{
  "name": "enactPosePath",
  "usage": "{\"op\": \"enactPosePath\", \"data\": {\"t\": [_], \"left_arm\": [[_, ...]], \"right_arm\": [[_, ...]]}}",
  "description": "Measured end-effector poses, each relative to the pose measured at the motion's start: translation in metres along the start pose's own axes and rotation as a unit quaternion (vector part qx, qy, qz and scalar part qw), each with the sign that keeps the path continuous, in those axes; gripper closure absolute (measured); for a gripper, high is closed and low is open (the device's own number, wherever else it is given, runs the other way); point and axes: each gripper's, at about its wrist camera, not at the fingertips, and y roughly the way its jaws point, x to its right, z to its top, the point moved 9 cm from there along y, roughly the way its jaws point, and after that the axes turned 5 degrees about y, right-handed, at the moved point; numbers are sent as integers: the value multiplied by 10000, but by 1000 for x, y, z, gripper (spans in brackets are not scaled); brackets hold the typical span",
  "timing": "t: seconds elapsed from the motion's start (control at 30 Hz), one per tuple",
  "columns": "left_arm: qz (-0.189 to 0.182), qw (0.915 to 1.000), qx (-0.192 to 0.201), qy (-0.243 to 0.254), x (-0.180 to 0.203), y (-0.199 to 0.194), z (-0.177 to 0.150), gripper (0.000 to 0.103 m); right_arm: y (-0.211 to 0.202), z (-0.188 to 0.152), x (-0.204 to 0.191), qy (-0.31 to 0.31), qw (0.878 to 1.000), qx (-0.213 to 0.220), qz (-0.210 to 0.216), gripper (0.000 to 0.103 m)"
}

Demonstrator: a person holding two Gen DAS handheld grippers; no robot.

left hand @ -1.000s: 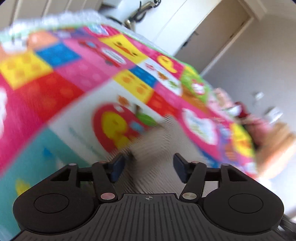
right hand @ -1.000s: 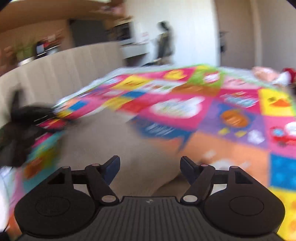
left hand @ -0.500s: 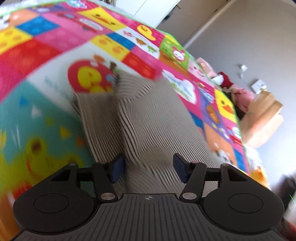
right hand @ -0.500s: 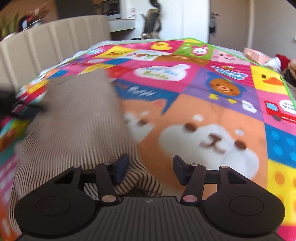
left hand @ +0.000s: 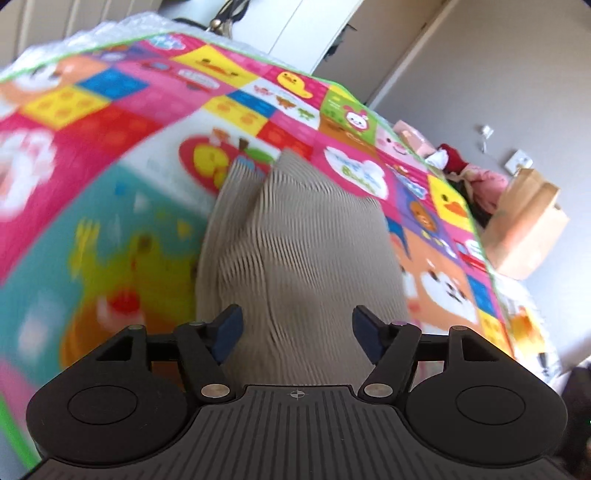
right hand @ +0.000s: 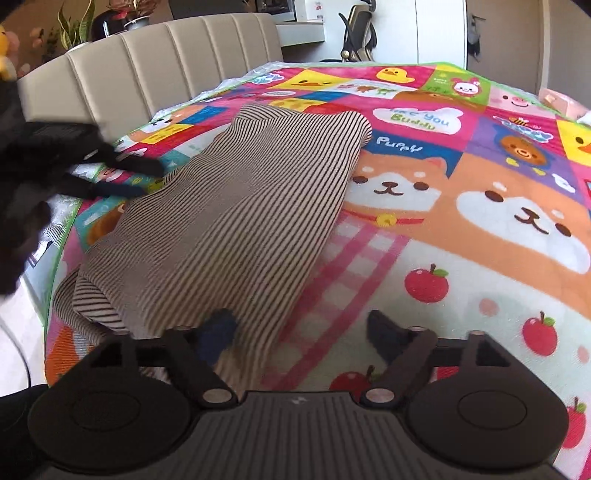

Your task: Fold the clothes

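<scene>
A beige garment with thin dark stripes lies on the colourful cartoon play mat, folded into a long strip running away from me. My right gripper is open at its near end, the left fingertip over the cloth's edge and the right one above bare mat. In the left wrist view the same garment is blurred and fills the middle. My left gripper hangs open just above it with nothing held. The left gripper also shows as a black blur beside the garment's left edge.
The mat covers a bed with a beige padded headboard. A brown paper bag and a pink and red pile of clothes lie beyond the mat's far corner. An office chair and plants stand behind.
The right gripper's fingers have spread wider and it has drawn back to the garment's near end. The garment now lies flat. The left gripper has swung and the view has lifted.
</scene>
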Motion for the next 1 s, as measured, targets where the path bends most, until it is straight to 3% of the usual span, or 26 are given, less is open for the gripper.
{"op": "enactPosePath", "data": {"t": [0.07,0.13,0.2,0.43,0.63,0.83,0.97,1.0], "left_arm": [[228,9995,-5,213,5,-9,-19,26],[479,9981,-232,314,2,-10,-38,26],[475,9982,-241,269,-2,-13,-49,26],[499,9974,-372,355,-1,-18,-52,26],[555,9971,-368,359,1,-18,-55,24],[596,9960,-458,476,9,-17,-63,23],[321,9960,-628,545,23,-17,-77,22],[186,9958,-703,559,27,-17,-82,22]], "right_arm": [[1,-3,-1,125,9999,-17,-58,1],[2,-7,-1,301,9995,-31,-96,0],[0,-8,-4,293,9994,28,-170,0],[-25,-3,-28,-449,9961,576,-487,0],[-38,-4,-57,-1244,9846,966,-752,0],[-17,-13,-52,-1529,9827,630,-829,0],[-20,-5,-31,-1959,9662,648,-1544,0],[-21,-3,-32,-1982,9655,682,-1546,0]]}}
